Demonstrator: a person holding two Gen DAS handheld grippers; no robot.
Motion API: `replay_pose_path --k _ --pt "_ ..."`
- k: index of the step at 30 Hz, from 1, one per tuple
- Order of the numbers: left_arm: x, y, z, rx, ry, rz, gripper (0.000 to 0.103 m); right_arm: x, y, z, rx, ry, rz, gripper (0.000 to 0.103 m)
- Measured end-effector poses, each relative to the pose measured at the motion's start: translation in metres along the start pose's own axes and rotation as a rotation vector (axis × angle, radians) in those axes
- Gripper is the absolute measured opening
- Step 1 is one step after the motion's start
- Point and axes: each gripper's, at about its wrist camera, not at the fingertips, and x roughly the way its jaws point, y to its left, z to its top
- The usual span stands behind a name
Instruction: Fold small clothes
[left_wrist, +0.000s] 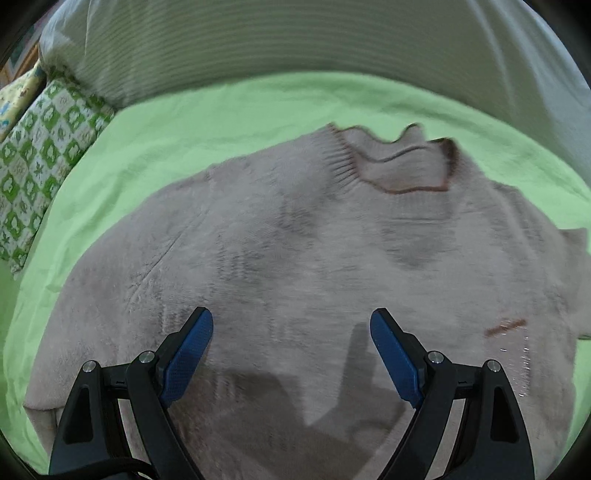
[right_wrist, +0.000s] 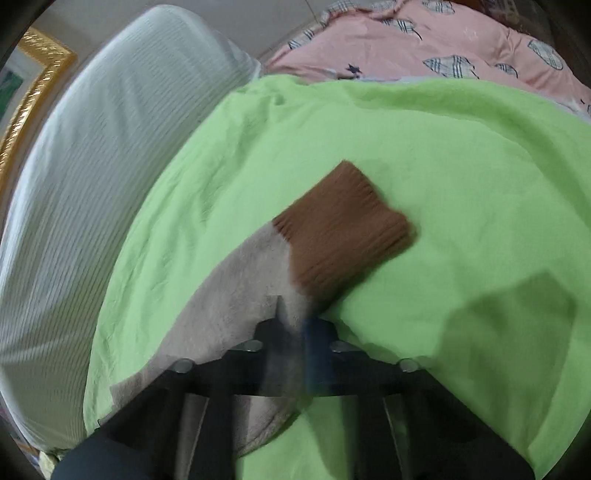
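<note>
A pale beige fuzzy sweater (left_wrist: 295, 251) lies spread flat on the green sheet (left_wrist: 192, 122), its ribbed collar (left_wrist: 399, 166) at the far side. My left gripper (left_wrist: 291, 328) hovers over the sweater's lower body, its blue pads (left_wrist: 190, 354) wide open with nothing between them. In the right wrist view the sweater's sleeve (right_wrist: 229, 295) runs away from me and ends in a brown ribbed cuff (right_wrist: 343, 229). My right gripper (right_wrist: 291, 321), blurred, is shut on the sleeve just behind the cuff.
A white ribbed pillow (left_wrist: 295, 48) (right_wrist: 92, 184) lies along the far edge of the sheet. A green-and-white patterned cloth (left_wrist: 40, 166) is at the left. A pink patterned quilt (right_wrist: 443, 48) lies beyond the sheet (right_wrist: 461, 166); a gold picture frame (right_wrist: 33, 85) is at far left.
</note>
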Motion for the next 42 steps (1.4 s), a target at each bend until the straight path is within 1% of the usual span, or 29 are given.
replay_pose_path --k 2,4,6,8,10,11,12,14,16,17,20,21,22,23,24,26,28,29,30,31,32,33,34,35,38,39,40,41,42 --pt "0.008 0.009 -0.003 -0.009 0.021 0.032 0.088 -0.027 0.008 0.009 -0.041 -0.098 -0.025 0.007" --pt "0.017 0.016 -0.009 0.011 0.049 0.076 0.088 -0.055 0.020 0.021 -0.048 -0.191 -0.030 0.007" --pt "0.016 0.025 -0.014 0.009 0.053 0.065 0.088 -0.079 0.039 0.028 -0.070 -0.257 -0.014 0.007" --pt "0.009 0.035 -0.019 -0.006 0.052 0.038 0.088 -0.088 0.075 0.025 -0.133 -0.242 0.076 0.007" --pt "0.001 0.041 -0.023 -0.017 0.050 0.016 0.088 -0.102 0.115 0.007 -0.224 -0.235 0.156 0.007" --pt "-0.003 0.045 -0.025 -0.023 0.048 0.006 0.088 -0.110 0.145 -0.010 -0.286 -0.217 0.229 0.007" --pt "-0.008 0.048 -0.026 -0.034 0.046 -0.012 0.088 -0.114 0.165 -0.023 -0.323 -0.195 0.285 0.007" --pt "-0.019 0.056 -0.029 -0.053 0.037 -0.039 0.088 -0.122 0.213 -0.064 -0.408 -0.130 0.420 0.007" --pt "-0.030 0.064 -0.031 -0.078 0.023 -0.068 0.088 -0.124 0.263 -0.115 -0.512 -0.034 0.541 0.007" --pt "-0.036 0.067 -0.032 -0.090 0.014 -0.087 0.088 -0.125 0.288 -0.149 -0.566 0.024 0.601 0.007" --pt "-0.052 0.077 -0.036 -0.112 -0.017 -0.122 0.088 -0.125 0.345 -0.238 -0.709 0.192 0.755 0.008" --pt "-0.056 0.081 -0.036 -0.121 -0.023 -0.138 0.088 -0.123 0.362 -0.272 -0.752 0.269 0.805 0.012" --pt "-0.059 0.083 -0.038 -0.129 -0.025 -0.156 0.088 -0.121 0.372 -0.302 -0.781 0.353 0.837 0.028" --pt "-0.061 0.084 -0.038 -0.138 -0.020 -0.169 0.088 -0.111 0.381 -0.332 -0.820 0.457 0.826 0.042" --pt "-0.061 0.086 -0.039 -0.148 -0.012 -0.179 0.088 -0.104 0.384 -0.347 -0.844 0.506 0.796 0.062" --pt "-0.062 0.086 -0.046 -0.160 0.007 -0.185 0.088 -0.099 0.376 -0.360 -0.838 0.549 0.789 0.063" --pt "-0.055 0.088 -0.049 -0.175 0.029 -0.195 0.088 -0.097 0.358 -0.350 -0.806 0.563 0.780 0.063" --pt "-0.049 0.088 -0.049 -0.185 0.046 -0.204 0.089 -0.095 0.345 -0.336 -0.789 0.547 0.748 0.063" --pt "-0.044 0.087 -0.049 -0.193 0.062 -0.213 0.089 -0.095 0.333 -0.339 -0.776 0.529 0.713 0.063" --pt "-0.037 0.085 -0.049 -0.205 0.083 -0.219 0.089 -0.091 0.318 -0.323 -0.752 0.511 0.677 0.063" --pt "-0.030 0.084 -0.047 -0.218 0.098 -0.217 0.089 -0.090 0.302 -0.325 -0.734 0.501 0.649 0.063" --pt "-0.025 0.084 -0.045 -0.225 0.103 -0.213 0.089 -0.085 0.284 -0.306 -0.705 0.485 0.599 0.063" --pt "-0.017 0.083 -0.043 -0.241 0.115 -0.208 0.089 -0.080 0.270 -0.301 -0.690 0.474 0.570 0.063" --pt "-0.010 0.083 -0.040 -0.261 0.130 -0.207 0.089 -0.075 0.253 -0.281 -0.665 0.448 0.526 0.063" --pt "0.007 0.082 -0.029 -0.333 0.143 -0.216 0.087 -0.065 0.223 -0.249 -0.614 0.386 0.433 0.063" --pt "0.010 0.081 -0.026 -0.352 0.130 -0.217 0.083 -0.063 0.213 -0.242 -0.592 0.366 0.401 0.063" --pt "0.012 0.080 -0.022 -0.360 0.109 -0.219 0.058 -0.057 0.202 -0.229 -0.570 0.347 0.370 0.063" --pt "0.013 0.077 -0.019 -0.353 0.089 -0.253 0.032 -0.053 0.195 -0.222 -0.556 0.339 0.353 0.063" --pt "0.016 0.073 -0.016 -0.341 0.100 -0.289 0.006 -0.047 0.188 -0.212 -0.533 0.334 0.334 0.063"
